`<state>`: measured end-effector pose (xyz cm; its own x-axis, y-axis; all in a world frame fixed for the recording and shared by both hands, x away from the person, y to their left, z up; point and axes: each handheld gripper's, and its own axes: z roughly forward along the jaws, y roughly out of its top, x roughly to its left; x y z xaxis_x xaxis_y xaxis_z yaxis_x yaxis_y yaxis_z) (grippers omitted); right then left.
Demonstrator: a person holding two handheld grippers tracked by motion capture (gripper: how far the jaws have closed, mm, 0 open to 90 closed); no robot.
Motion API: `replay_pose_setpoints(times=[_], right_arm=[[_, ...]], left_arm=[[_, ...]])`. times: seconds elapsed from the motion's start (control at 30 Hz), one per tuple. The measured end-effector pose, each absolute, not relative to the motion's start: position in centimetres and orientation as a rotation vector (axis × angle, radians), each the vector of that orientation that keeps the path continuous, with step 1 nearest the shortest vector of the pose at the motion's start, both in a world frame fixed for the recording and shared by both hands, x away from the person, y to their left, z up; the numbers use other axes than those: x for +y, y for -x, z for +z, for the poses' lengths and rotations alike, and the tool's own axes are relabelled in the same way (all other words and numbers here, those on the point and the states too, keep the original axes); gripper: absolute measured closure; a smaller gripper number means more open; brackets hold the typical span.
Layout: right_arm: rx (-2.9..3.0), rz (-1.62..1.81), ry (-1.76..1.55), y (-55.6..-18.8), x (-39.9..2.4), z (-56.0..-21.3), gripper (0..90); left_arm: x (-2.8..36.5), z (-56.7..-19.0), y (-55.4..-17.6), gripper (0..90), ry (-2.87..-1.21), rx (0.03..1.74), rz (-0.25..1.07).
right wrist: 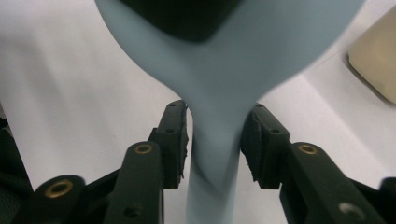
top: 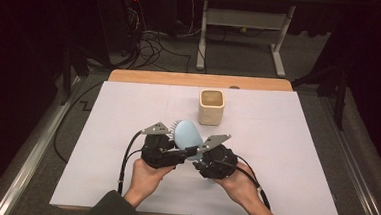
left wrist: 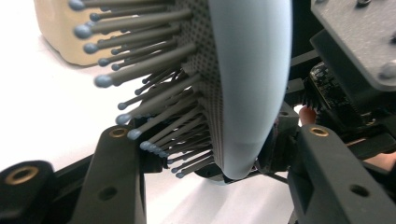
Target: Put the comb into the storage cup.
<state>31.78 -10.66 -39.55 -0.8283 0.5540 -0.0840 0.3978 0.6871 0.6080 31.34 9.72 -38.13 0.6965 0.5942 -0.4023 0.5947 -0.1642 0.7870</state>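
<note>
Just in front of the cup (top: 211, 107), on the person's side of it and lifted clear of the white table (top: 123, 183), a pale blue hairbrush (top: 186, 133) hangs between the two tongs, apart from the cup. The left gripper (left wrist: 217, 135) is pinching the lower end of the brush head: one jaw sits among the bristles (left wrist: 154, 70) and the other against the smooth back, with the cup showing beyond the bristle tips in the left gripper view. The right gripper (right wrist: 215, 135) has its jaws on either side of the handle (right wrist: 212, 154), just below where the handle widens into the head. Its pads lie right against the handle or a hair off it, and I cannot tell from the right gripper view whether they press on it or merely flank it. The cup stands upright and looks empty in the high view, so nothing has gone into it yet. My reading is that the brush is being passed or re-gripped between the hands on its way to the cup, which puts the work somewhere around the middle. The pick-up looks done, since the brush is off the table and firmly held at the head. What seems left is for one hand to let go, then carrying the brush over the cup's mouth, turning it handle-down or head-down, and lowering it in.
</note>
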Motion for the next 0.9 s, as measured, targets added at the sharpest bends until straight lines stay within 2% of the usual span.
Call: replay_pose_setpoints(times=[0.37,0.9], right_arm=[[2.59,0.977,-0.775,-31.5,-12.5,-39.5,47.8],[2.461,1.122,-0.864,-30.8,-17.6,-39.7,40.4]], left_arm=[[10.4,-37.6,-31.5,53.5,-1.817,0.941,0.019],[10.9,-37.0,-32.0,53.2,-1.812,0.939,0.035]])
